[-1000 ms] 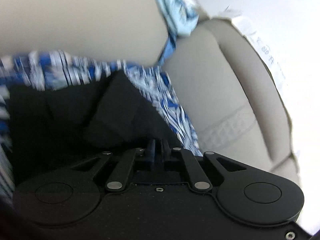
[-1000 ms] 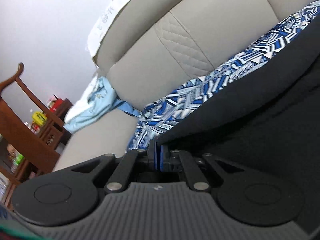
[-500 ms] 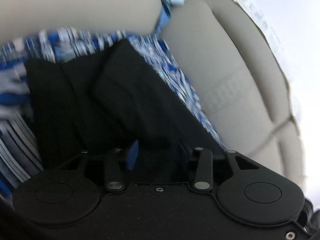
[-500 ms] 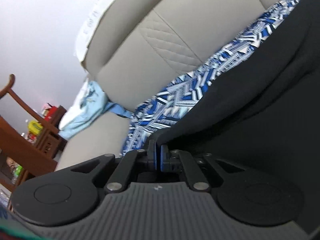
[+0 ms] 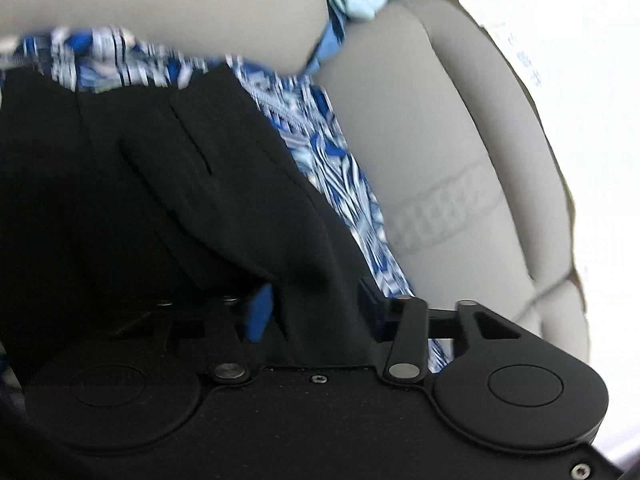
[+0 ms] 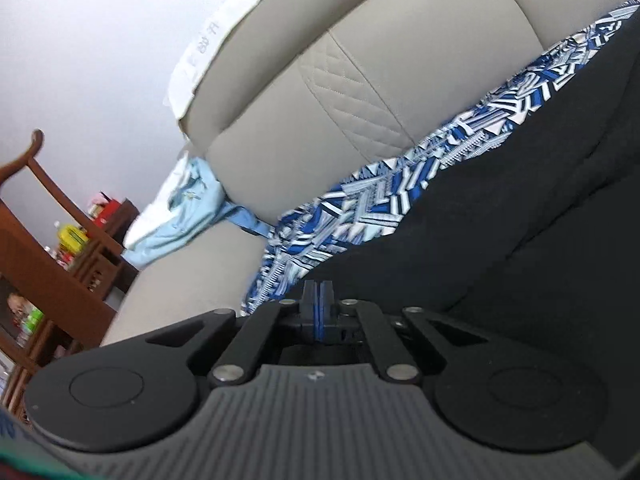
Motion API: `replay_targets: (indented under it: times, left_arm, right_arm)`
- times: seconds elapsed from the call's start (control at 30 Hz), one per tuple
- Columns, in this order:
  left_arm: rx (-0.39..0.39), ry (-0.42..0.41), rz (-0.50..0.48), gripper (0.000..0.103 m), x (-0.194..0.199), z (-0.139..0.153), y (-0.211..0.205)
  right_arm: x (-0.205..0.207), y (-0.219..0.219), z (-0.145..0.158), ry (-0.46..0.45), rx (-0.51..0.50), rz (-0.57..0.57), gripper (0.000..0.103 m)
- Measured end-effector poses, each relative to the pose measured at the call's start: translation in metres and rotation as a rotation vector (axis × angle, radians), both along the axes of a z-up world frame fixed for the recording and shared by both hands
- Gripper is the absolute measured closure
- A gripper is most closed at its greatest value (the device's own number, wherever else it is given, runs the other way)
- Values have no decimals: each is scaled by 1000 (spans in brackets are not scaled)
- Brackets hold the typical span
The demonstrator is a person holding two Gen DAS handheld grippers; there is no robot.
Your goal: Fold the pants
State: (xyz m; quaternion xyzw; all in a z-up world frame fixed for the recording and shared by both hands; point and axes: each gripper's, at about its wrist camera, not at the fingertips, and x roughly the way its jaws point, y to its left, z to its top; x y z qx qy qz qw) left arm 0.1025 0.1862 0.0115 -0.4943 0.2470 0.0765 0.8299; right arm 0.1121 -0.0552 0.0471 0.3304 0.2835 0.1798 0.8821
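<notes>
**Releasing on the left, pinched shut on the right**

Letting go is the news at this moment: a second ago the left gripper (image 5: pixel 312 308) had its fingers pressed together at the edge of the black woven pants (image 5: pixel 168 184), and now they stand apart, with a fold of the black cloth draped loosely between them and neither pad visibly pressing on it. The garment has settled lower and flatter in that view, its layered edges stacked on the blue-and-white geometric-print cover (image 5: pixel 340 168) spread over the beige leather sofa (image 5: pixel 440 140).

The right gripper (image 6: pixel 318 300) has its fingers together as before. Black cloth lies just beside and beyond the tips, but whether any of it is caught between the pads cannot be told.

Judging by this, one fold has just been laid down and the left side freed. The right hand's release, or a fresh grasp for the next fold, probably comes next. A crumpled pale blue cloth (image 6: pixel 188 208) sits well apart at the sofa's armrest.
</notes>
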Motion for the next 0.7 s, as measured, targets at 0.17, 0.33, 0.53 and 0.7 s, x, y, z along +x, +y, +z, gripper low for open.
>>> replay_targets:
  times: [0.17, 0.33, 0.53, 0.7]
  left_arm:
    - [-11, 41, 30, 81, 2, -7, 12]
    - [64, 64, 13, 98, -3, -6, 15]
    - [109, 19, 4, 100, 0, 10, 15]
    - [223, 34, -24, 100, 1, 22, 6]
  right_arm:
    - [5, -3, -21, 79, 17, 18, 92]
    - [7, -1, -46, 153, 37, 94, 66]
    - [20, 9, -65, 162, 107, 110, 60]
    - [40, 19, -69, 149, 154, 84, 60]
